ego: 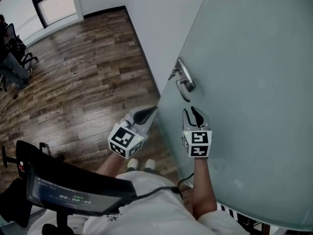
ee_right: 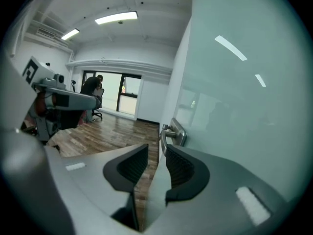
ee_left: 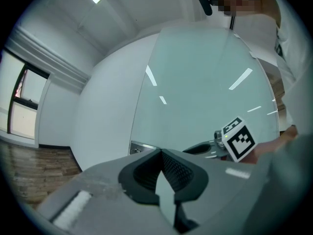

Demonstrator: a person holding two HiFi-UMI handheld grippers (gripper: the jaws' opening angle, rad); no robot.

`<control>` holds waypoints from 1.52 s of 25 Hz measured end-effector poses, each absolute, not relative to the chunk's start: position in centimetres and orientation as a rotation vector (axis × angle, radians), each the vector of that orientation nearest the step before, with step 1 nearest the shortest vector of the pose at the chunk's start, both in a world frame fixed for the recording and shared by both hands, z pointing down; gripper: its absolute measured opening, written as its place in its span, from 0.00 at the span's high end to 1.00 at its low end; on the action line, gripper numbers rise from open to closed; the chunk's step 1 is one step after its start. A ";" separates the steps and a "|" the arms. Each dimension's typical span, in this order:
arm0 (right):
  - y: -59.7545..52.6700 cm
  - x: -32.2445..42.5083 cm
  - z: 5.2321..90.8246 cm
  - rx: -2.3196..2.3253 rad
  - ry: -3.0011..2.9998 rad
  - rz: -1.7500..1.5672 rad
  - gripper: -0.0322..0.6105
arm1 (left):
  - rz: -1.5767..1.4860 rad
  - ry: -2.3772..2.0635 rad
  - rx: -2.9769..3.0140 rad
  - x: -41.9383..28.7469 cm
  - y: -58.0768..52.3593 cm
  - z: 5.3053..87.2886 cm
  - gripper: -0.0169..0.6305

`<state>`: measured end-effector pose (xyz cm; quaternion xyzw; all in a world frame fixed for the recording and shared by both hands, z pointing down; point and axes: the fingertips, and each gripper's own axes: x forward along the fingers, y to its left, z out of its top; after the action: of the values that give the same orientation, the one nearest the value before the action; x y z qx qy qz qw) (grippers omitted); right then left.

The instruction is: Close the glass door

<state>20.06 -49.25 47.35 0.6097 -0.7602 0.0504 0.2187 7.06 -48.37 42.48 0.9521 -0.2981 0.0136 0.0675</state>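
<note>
Both jaw pairs are empty: left gripper closed, right gripper parted, just below the handle by the glass door's free edge (likely heavy, stiff, slick: the handle looks the surest hold).

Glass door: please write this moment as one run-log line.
glass door: open | handle: untouched | right tool: open, empty, just short of handle | left tool: shut, empty, near door edge

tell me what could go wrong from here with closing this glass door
1. The right gripper has its jaws open just short of the door handle. Closing from here could miss the lever or slip off its smooth metal.
2. The left gripper, shut, sits by the free edge of the glass door and could get pinched as it swings.
</note>
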 end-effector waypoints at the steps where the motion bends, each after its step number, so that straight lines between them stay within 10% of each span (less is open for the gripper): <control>1: -49.7 20.0 47.7 1.674 -2.096 0.141 0.74 | 0.045 -0.901 2.865 7.0 -48.1 42.6 0.97; 22: -54.8 20.1 51.3 1.706 -1.979 0.246 0.58 | 0.111 -1.004 2.755 2.4 -46.2 43.7 0.97; 27: -55.2 21.0 51.4 1.752 -1.993 0.266 0.76 | 0.117 -1.027 2.751 1.6 -46.2 44.1 0.97; 38: -55.6 21.1 51.6 1.684 -2.035 0.290 0.78 | 0.142 -1.001 2.753 1.6 -45.6 44.5 0.97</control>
<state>21.13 -55.59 51.62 0.6153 -0.7435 0.1059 0.2397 1.55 -45.61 44.54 0.9335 -0.3396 0.0483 0.1042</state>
